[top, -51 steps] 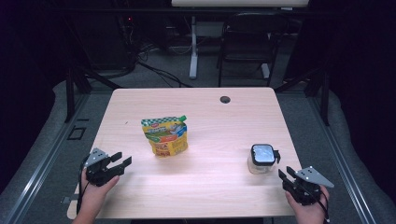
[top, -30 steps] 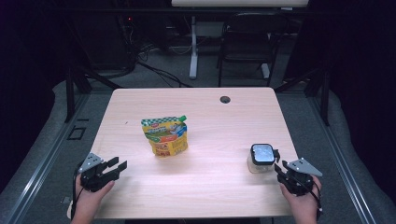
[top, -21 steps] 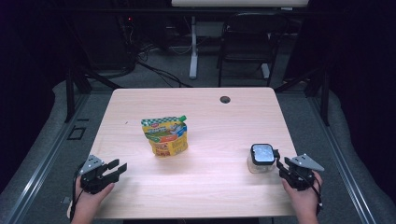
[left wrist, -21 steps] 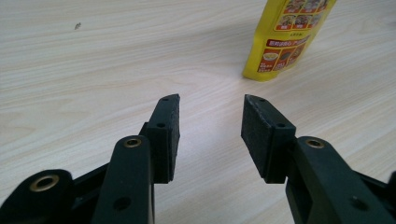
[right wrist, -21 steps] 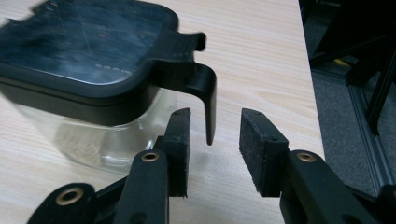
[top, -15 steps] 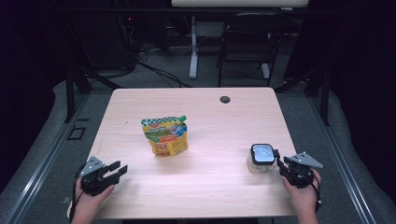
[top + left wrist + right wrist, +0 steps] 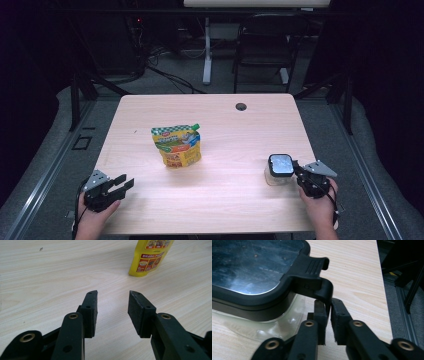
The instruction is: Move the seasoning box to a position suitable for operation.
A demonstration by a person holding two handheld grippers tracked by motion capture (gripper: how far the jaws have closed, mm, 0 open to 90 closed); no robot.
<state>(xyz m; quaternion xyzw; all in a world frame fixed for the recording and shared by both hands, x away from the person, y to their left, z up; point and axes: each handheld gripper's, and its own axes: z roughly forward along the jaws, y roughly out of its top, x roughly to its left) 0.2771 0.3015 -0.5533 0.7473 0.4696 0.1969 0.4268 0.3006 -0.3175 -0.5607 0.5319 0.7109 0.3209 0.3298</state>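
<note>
A clear container (image 7: 274, 177) with a black-rimmed lid (image 7: 281, 164) stands at the table's front right. My right gripper (image 7: 296, 172) is at its right side. In the right gripper view its jaws (image 7: 327, 306) have just been closing and now pinch the lid's black latch (image 7: 312, 272), which hangs down over the clear wall (image 7: 274, 325). A yellow and green pouch (image 7: 176, 146) stands upright mid-table. At the front left my left gripper (image 7: 122, 182) rests open. Its empty jaws (image 7: 112, 296) point toward the pouch (image 7: 150, 257), well short of it.
The wooden table (image 7: 225, 125) has a black cable hole (image 7: 241, 106) near its far edge. The right table edge (image 7: 384, 302) runs close beside my right gripper. A chair (image 7: 265, 45) and cables stand on the floor beyond the table.
My right gripper has moved left to the container and closed its jaws onto the lid's latch. The left gripper has sunk slightly toward the front edge, still open.
</note>
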